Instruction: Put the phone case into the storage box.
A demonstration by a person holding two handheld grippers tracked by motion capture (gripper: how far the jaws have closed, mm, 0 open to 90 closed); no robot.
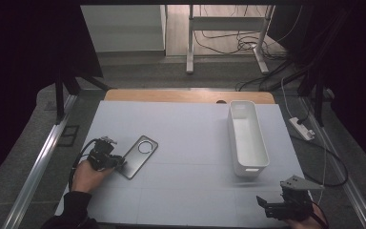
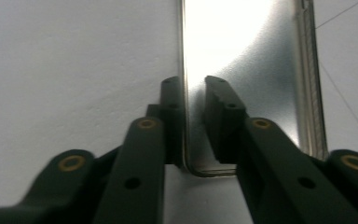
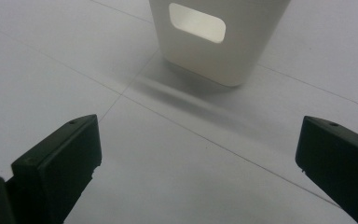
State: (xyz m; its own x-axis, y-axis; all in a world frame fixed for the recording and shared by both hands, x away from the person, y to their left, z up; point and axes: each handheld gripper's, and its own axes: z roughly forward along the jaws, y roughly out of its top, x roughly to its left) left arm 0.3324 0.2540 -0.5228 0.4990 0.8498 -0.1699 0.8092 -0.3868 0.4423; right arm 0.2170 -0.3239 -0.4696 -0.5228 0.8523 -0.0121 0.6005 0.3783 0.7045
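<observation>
So the thing being worked on is a flat, shiny grey phone case with rounded corners and a round camera cutout (image 1: 138,156). It's lying flat on the pale grey table (image 1: 181,143), over on the left side and a bit toward the near edge, angled so the cutout end points far-right and the plain end points near-left.

The left gripper (image 1: 116,162) is right at that near-left end of the case. In the left gripper view its two black jaws sit on either side of the case's thin raised edge (image 2: 184,93), close together, one on the outside on the table and one inside on the shiny surface. There's a sliver of gap visible beside the inner jaw, so I honestly can't tell if the pads are actually pinching the rim yet or just hugging it.

Off to the right of the case, well apart from it, stands a long white plastic bin with a handle slot in its near end (image 1: 246,137), running near to far.

The right gripper (image 1: 267,204) is down at the near-right corner of the table, just nearer than the bin. Its jaws are spread wide with nothing between them, just bare table, pointing at the bin's slotted end (image 3: 214,32).
</observation>
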